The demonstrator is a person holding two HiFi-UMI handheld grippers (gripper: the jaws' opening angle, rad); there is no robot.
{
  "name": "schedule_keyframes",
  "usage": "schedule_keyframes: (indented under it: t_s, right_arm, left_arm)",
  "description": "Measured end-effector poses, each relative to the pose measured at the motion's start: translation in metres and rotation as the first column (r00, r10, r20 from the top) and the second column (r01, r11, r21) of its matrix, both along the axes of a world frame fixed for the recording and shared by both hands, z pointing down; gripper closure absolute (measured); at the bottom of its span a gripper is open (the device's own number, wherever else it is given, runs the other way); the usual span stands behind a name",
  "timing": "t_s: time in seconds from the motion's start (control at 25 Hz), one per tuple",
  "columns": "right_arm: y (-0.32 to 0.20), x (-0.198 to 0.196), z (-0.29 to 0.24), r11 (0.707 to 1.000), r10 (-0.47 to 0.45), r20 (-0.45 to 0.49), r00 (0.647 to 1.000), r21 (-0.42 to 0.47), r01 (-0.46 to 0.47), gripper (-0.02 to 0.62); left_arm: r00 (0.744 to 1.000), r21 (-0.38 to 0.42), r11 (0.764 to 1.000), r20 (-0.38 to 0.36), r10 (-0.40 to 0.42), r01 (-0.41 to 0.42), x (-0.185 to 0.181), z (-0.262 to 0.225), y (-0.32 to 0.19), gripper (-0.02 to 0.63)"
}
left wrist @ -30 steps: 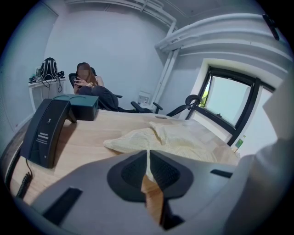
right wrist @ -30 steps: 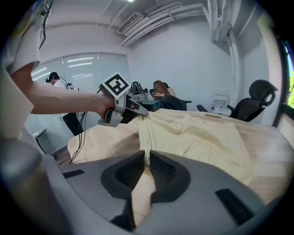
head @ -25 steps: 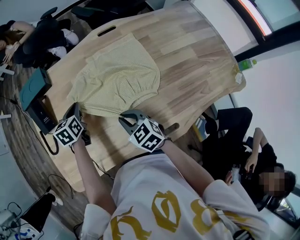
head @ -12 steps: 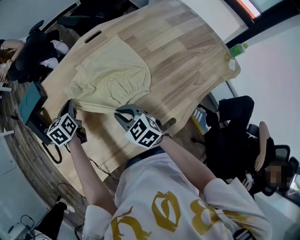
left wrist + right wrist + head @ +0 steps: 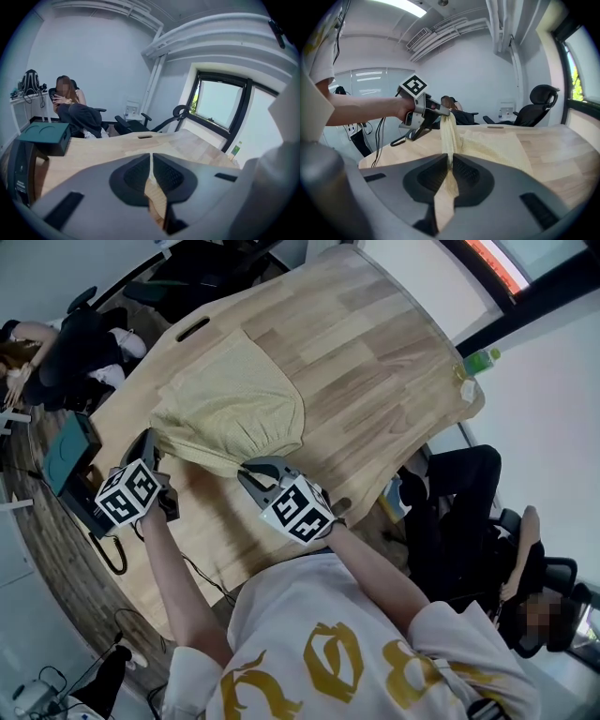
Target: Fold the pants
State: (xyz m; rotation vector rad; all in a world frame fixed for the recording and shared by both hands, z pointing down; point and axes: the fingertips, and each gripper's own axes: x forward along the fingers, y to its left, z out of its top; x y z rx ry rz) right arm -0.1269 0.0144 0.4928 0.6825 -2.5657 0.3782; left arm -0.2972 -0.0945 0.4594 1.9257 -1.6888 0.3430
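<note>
Pale yellow pants (image 5: 230, 399) lie on the wooden table (image 5: 375, 381), left of centre in the head view. Their long axis runs up the frame from the gathered near edge, at middle left, to a squarer far end that points at the slot (image 5: 192, 329) in the tabletop, upper left. The far part lies flat. The near edge is raised off the wood and stretched between the two grippers, slanting down from left to right across the frame.

The left gripper (image 5: 151, 160) has its jaws closed on one end of that edge, with a thin sliver of cloth showing between the pads. The right gripper (image 5: 450, 161) is clamped on the other end. In its view the cloth rises out of the jaws as a bunched band to the left gripper at upper left, and the rest is spread on the table to the right.

A teal box (image 5: 66, 451) sits at the table's left edge, just beside the left gripper. A green bottle (image 5: 480, 360) stands at the right corner.
</note>
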Motion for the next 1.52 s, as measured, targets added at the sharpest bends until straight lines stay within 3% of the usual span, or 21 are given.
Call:
schedule_keyframes:
  t_s: [0.16, 0.32, 0.44, 0.64, 0.76, 0.96, 1.08, 1.24, 1.4, 1.52]
  right_arm:
    - [-0.018, 0.016, -0.004, 1.000, 0.026, -0.004, 1.000, 0.009, -0.026, 0.560]
    - [-0.038, 0.039, 0.003, 0.992, 0.110, 0.029, 0.993, -0.057, -0.108, 0.560]
    - [-0.058, 0.058, 0.011, 0.985, 0.166, 0.018, 0.986, -0.057, -0.165, 0.560]
    - [-0.085, 0.103, 0.037, 0.948, 0.312, -0.025, 0.950, -0.064, -0.313, 0.560]
    - [-0.095, 0.122, 0.069, 0.922, 0.359, -0.079, 0.930, -0.126, -0.367, 0.559]
    - [-0.092, 0.143, 0.120, 0.879, 0.372, -0.212, 0.903, -0.233, -0.417, 0.558]
    - [-0.091, 0.148, 0.132, 0.859, 0.374, -0.238, 0.896, -0.274, -0.431, 0.557]
    - [-0.088, 0.152, 0.137, 0.844, 0.386, -0.225, 0.895, -0.305, -0.440, 0.554]
    - [-0.090, 0.154, 0.140, 0.827, 0.398, -0.210, 0.893, -0.338, -0.448, 0.546]
    - [-0.090, 0.156, 0.140, 0.812, 0.415, -0.206, 0.886, -0.355, -0.463, 0.545]
  left_arm:
    - [0.998, 0.007, 0.999, 0.042, 0.054, -0.054, 0.026, -0.009, -0.027, 0.583]
    - [0.990, 0.002, 0.993, 0.071, 0.118, -0.118, 0.058, -0.009, -0.057, 0.583]
    - [0.984, 0.011, 0.987, 0.076, 0.162, -0.163, 0.082, -0.005, -0.082, 0.584]
    - [0.969, -0.006, 0.972, 0.079, 0.236, -0.236, 0.137, 0.013, -0.120, 0.584]
    - [0.937, -0.058, 0.946, 0.132, 0.324, -0.319, 0.178, 0.040, -0.146, 0.584]
    - [0.838, -0.257, 0.866, 0.246, 0.488, -0.429, 0.222, 0.122, -0.161, 0.583]
    - [0.812, -0.317, 0.832, 0.234, 0.535, -0.456, 0.231, 0.147, -0.163, 0.583]
    - [0.819, -0.333, 0.827, 0.209, 0.534, -0.453, 0.235, 0.160, -0.161, 0.578]
    - [0.879, -0.234, 0.874, 0.121, 0.461, -0.427, 0.234, 0.138, -0.167, 0.563]
    - [0.891, -0.186, 0.886, 0.092, 0.445, -0.424, 0.230, 0.120, -0.168, 0.487]
